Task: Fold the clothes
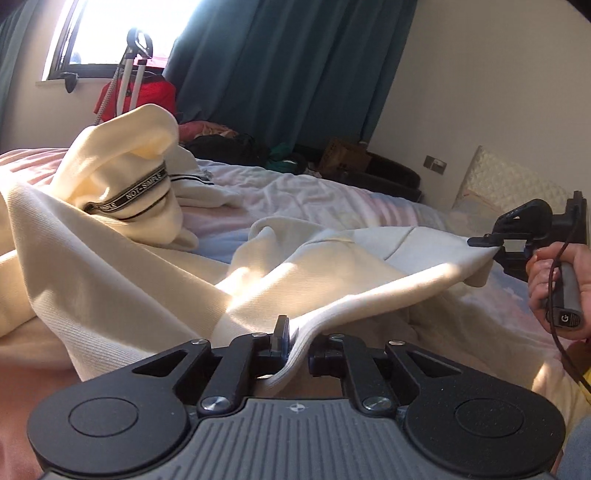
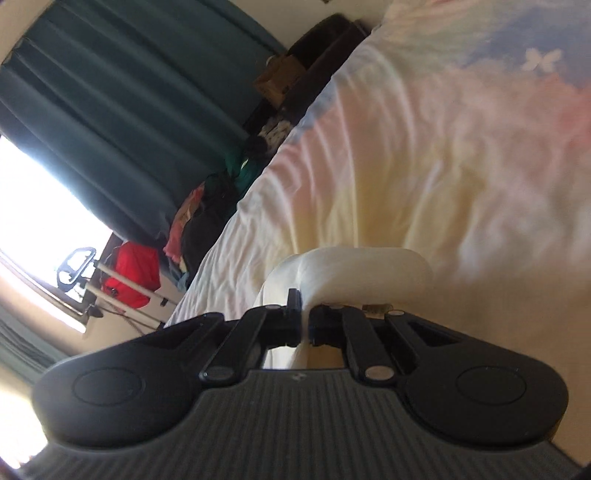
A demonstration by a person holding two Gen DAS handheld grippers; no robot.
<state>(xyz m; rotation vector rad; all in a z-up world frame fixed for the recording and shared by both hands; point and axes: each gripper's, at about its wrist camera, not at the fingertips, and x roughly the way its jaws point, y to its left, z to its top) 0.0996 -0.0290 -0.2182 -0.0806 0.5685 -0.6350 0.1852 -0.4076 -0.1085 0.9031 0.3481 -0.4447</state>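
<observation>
A cream-white garment with a black lettered band lies rumpled across the bed. My left gripper is shut on its ribbed hem near the front. My right gripper, held in a hand at the right of the left wrist view, is shut on another corner of the same garment, so the cloth is stretched between the two. In the right wrist view the right gripper pinches a cream fold above the bed, tilted sideways.
The bed has a pastel sheet and a quilted pillow by the wall. Dark teal curtains, a bright window, a red bag and piled clothes and boxes lie beyond the bed's far edge.
</observation>
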